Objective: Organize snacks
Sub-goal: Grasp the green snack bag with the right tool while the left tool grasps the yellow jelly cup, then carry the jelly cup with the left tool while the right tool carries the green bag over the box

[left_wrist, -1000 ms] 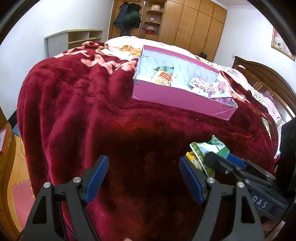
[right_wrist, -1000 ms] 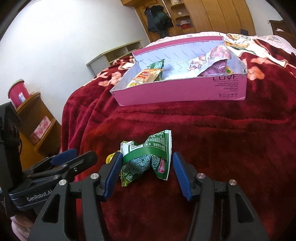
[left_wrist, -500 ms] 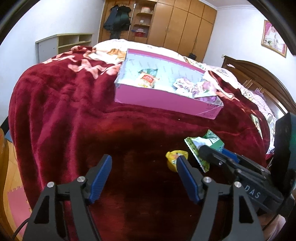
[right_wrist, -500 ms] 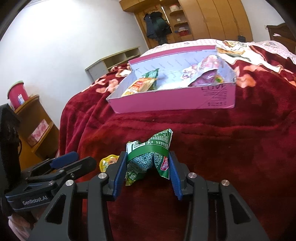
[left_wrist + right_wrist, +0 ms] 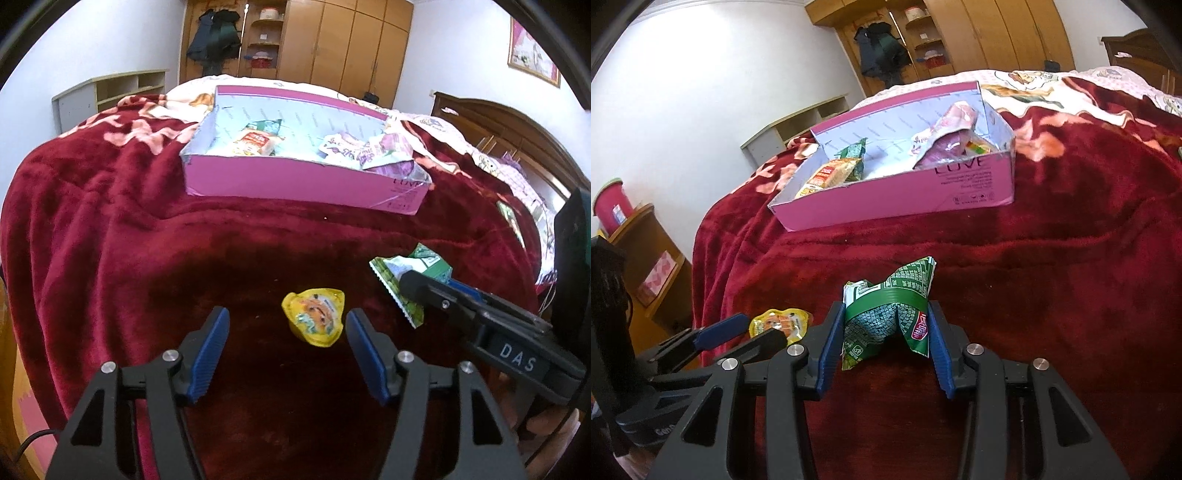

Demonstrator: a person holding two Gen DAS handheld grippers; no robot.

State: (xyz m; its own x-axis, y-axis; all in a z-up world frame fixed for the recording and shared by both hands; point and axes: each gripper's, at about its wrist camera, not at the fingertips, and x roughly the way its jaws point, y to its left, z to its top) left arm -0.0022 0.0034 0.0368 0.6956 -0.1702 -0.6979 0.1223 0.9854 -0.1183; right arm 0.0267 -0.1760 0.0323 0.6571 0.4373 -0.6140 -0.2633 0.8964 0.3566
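Now the green snack packet (image 5: 886,317) is pinched by the just-closed right gripper (image 5: 884,345), while the narrowing, still-spread left gripper (image 5: 284,332) is brought around the yellow jelly cup (image 5: 316,319), both bound for the pink box (image 5: 295,184)

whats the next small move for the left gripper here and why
Probably finish closing the left gripper on the yellow jelly cup. The cup lies on the red blanket between its fingers, which have just been closing but are not yet touching it. The right gripper already pinches the green snack packet.
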